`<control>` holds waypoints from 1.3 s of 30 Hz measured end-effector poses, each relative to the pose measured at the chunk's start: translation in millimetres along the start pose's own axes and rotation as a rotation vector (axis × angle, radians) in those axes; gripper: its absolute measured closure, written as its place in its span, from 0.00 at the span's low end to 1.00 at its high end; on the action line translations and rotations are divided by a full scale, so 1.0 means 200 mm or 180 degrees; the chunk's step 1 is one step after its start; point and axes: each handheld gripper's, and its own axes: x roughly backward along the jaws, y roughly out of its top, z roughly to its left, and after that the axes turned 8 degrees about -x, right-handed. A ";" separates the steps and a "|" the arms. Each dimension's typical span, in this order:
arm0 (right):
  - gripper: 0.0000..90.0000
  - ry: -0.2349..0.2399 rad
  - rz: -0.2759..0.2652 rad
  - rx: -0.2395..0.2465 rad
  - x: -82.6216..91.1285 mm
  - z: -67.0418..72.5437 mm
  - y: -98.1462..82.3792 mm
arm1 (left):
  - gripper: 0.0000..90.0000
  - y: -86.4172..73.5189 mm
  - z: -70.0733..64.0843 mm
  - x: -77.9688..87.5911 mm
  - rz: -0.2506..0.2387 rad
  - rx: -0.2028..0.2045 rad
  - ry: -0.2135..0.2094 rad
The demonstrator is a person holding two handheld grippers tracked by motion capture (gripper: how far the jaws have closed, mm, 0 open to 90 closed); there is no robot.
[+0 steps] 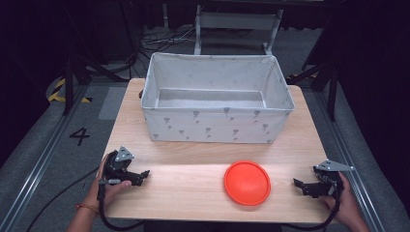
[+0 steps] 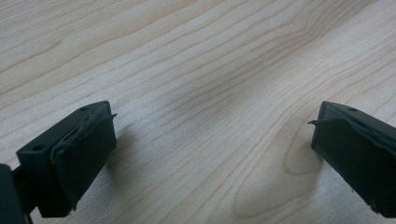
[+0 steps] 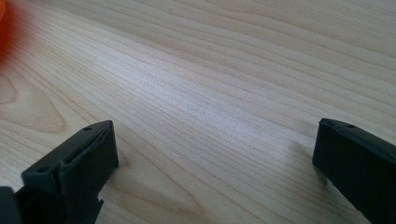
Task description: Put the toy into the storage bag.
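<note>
High view has your left gripper [image 1: 143, 174] at eight o'clock and right gripper [image 1: 297, 183] at four, both wide and empty, likely flanking the orange disc [image 1: 247, 182] before the fabric bin [image 1: 217, 126] at twelve.

Orange-red disc [image 1: 247, 182] — plain; pale grey fabric bin [image 1: 217, 126] sprinkled with small darker grey motifs; light wood-grain table [image 1: 193, 188]; black jaws.
</note>
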 end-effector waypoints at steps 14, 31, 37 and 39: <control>0.09 0.0298 0.0181 0.0332 0.01 0.00 0.02 | 0.01 0.00 0.00 0.00 0.0006 0.0034 0.0037; 0.23 0.1143 0.0397 0.0861 -0.17 0.39 0.36 | 0.01 0.00 0.00 0.00 0.0009 0.0035 0.0042; 0.25 0.1171 0.0513 0.1007 -0.29 0.48 0.42 | 0.01 0.00 0.00 0.00 0.0002 0.0036 0.0045; 0.24 0.1154 0.0594 0.1026 -0.34 0.50 0.42 | 0.01 0.00 0.00 0.00 0.0001 0.0038 0.0045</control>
